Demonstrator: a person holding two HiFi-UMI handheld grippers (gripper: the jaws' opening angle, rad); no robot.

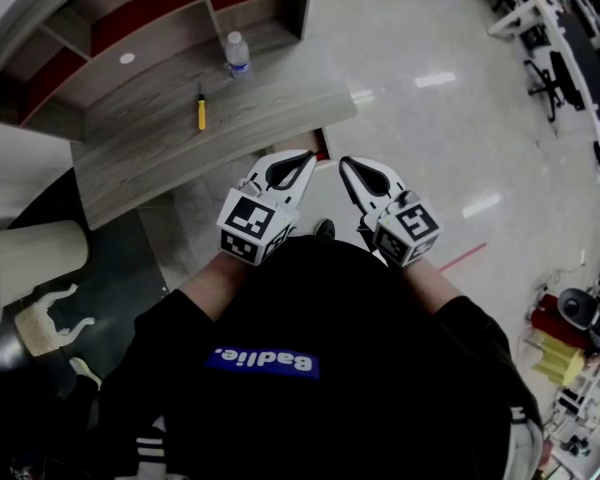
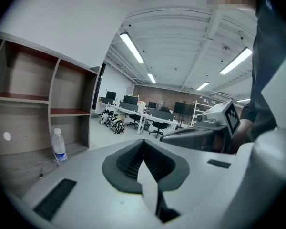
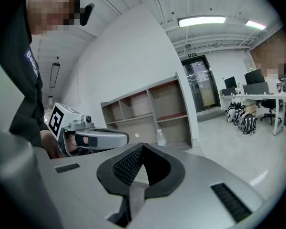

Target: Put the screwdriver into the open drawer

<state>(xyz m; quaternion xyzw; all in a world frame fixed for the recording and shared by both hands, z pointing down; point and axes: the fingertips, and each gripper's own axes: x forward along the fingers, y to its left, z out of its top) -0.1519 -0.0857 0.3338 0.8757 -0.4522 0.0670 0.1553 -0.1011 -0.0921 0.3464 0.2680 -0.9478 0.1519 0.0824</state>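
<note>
A screwdriver (image 1: 201, 111) with a yellow handle lies on the grey wooden desk (image 1: 160, 158), to the left of and beyond both grippers. My left gripper (image 1: 308, 155) and right gripper (image 1: 344, 161) hang side by side over the floor just off the desk's near corner, both pointing away from me. The left gripper (image 2: 143, 141) is shut with nothing in it. In its own view the right gripper (image 3: 142, 146) also has its tips together and holds nothing. A reddish edge (image 1: 323, 148) shows under the desk between the grippers. I cannot tell whether it is the drawer.
A water bottle (image 1: 238, 54) stands at the back of the desk, in front of the open shelf unit (image 1: 180, 8). A white chair (image 1: 40, 268) stands at the left. Office chairs (image 1: 550, 78) and desks stand far right across the shiny floor.
</note>
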